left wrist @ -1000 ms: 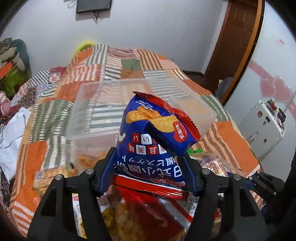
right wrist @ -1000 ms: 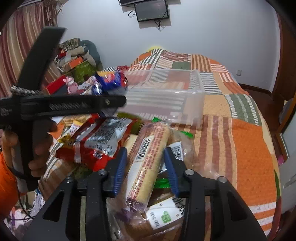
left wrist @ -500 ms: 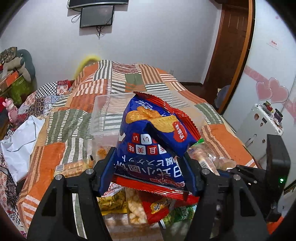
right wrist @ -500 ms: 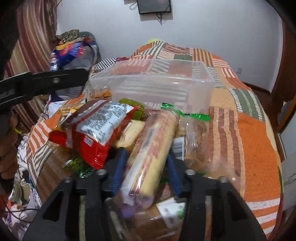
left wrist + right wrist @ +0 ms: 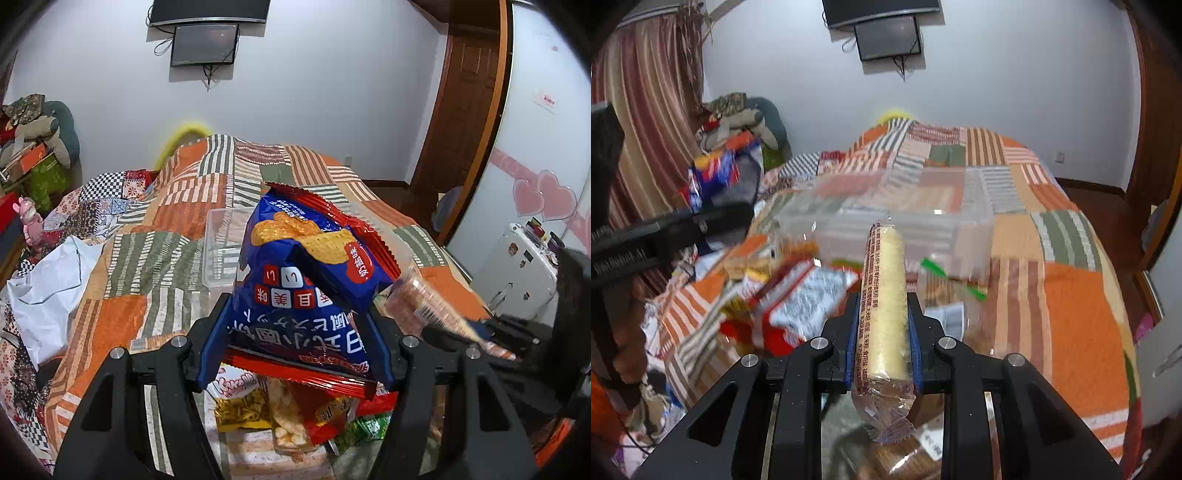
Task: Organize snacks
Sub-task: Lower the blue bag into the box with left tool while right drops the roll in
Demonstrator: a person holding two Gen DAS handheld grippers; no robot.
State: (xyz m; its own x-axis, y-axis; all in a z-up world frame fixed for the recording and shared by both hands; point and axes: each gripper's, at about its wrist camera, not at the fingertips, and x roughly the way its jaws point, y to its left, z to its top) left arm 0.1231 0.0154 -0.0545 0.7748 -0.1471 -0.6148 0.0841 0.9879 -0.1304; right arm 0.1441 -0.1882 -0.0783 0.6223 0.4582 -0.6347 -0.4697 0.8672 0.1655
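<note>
My left gripper [image 5: 297,325] is shut on a puffy blue and red snack bag [image 5: 306,280], held above the bed. A clear plastic bin [image 5: 221,251] lies beyond it on the patchwork quilt. My right gripper [image 5: 882,314] is shut on a long pale biscuit roll [image 5: 884,295] in clear wrap, lifted off the snack pile. The same clear bin [image 5: 905,225] stands just ahead of the roll. The left gripper with the blue bag [image 5: 713,177] shows at the left in the right wrist view. The roll [image 5: 436,310] appears at the right in the left wrist view.
A pile of loose snack packs [image 5: 798,295] lies on the quilt [image 5: 1082,314] below both grippers, more of the packs [image 5: 295,410] under the left one. A white bag [image 5: 48,284] lies at the bed's left side. A small white fridge [image 5: 517,273] stands to the right.
My right gripper closed on the biscuit roll and lifted it off the pile. My left gripper rose and drew back with the blue bag, so the bin looks smaller and farther.
</note>
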